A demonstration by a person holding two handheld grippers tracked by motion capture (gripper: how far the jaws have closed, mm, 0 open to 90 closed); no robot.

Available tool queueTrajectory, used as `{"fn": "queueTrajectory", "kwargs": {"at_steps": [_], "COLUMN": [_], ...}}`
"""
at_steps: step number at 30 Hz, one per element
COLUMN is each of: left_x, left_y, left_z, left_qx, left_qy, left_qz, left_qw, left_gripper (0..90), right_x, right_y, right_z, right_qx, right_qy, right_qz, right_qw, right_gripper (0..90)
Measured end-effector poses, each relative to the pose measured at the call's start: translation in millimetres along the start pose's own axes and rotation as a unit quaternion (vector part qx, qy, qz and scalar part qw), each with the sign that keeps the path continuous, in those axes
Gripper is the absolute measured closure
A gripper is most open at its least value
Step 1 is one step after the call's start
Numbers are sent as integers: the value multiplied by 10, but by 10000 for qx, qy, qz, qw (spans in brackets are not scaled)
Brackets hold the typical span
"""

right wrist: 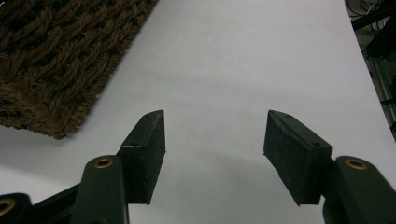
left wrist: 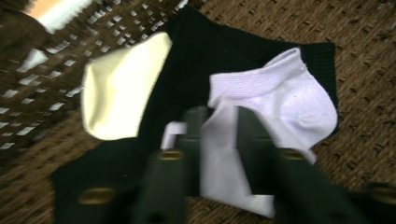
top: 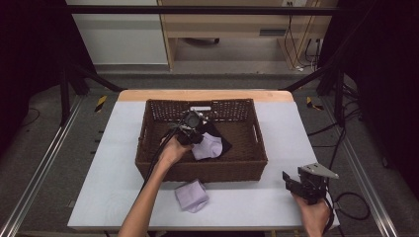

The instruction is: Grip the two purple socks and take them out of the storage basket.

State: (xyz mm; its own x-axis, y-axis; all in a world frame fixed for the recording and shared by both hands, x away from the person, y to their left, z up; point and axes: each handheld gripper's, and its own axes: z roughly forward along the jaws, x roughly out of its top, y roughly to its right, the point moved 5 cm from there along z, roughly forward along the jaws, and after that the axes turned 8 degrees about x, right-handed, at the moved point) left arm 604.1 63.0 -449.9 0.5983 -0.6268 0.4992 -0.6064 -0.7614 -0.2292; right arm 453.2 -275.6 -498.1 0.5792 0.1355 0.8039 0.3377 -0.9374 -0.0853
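Inside the wicker basket (top: 247, 163), the left claw (left wrist: 219, 135) pinches a pale lilac sock (left wrist: 280, 102) lying over a black sock (left wrist: 196, 56); another lilac sock (top: 191, 195) waits just outside the basket's front wall — seemingly half done; the right claw (right wrist: 212, 154) gapes empty beside the basket.

- A pale grey tabletop (top: 257, 197) with a wooden strip along its far edge.
- A brown woven basket (top: 249, 165) sits on it, towards the far middle.
- A folded lilac sock (top: 191, 195) lies just in front of the basket's near wall.
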Motion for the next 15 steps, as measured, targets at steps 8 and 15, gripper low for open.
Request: {"fn": "queueTrajectory", "kwargs": {"at_steps": [8, 15], "left_x": [-1, -69], "left_y": [-2, 7], "left_z": [59, 174], "left_qx": [-27, -28], "left_qy": [-193, -861], "left_qz": [11, 13], "left_qw": [9998, 9963], "left_gripper": [488, 595], "right_x": [-1, -3], "right_y": [-3, -8], "right_z": [13, 16], "right_qx": [8, 20], "right_qy": [-30, -56], "right_qz": [-19, -22], "right_qw": [10000, 10000], "right_gripper": [385, 386]}}
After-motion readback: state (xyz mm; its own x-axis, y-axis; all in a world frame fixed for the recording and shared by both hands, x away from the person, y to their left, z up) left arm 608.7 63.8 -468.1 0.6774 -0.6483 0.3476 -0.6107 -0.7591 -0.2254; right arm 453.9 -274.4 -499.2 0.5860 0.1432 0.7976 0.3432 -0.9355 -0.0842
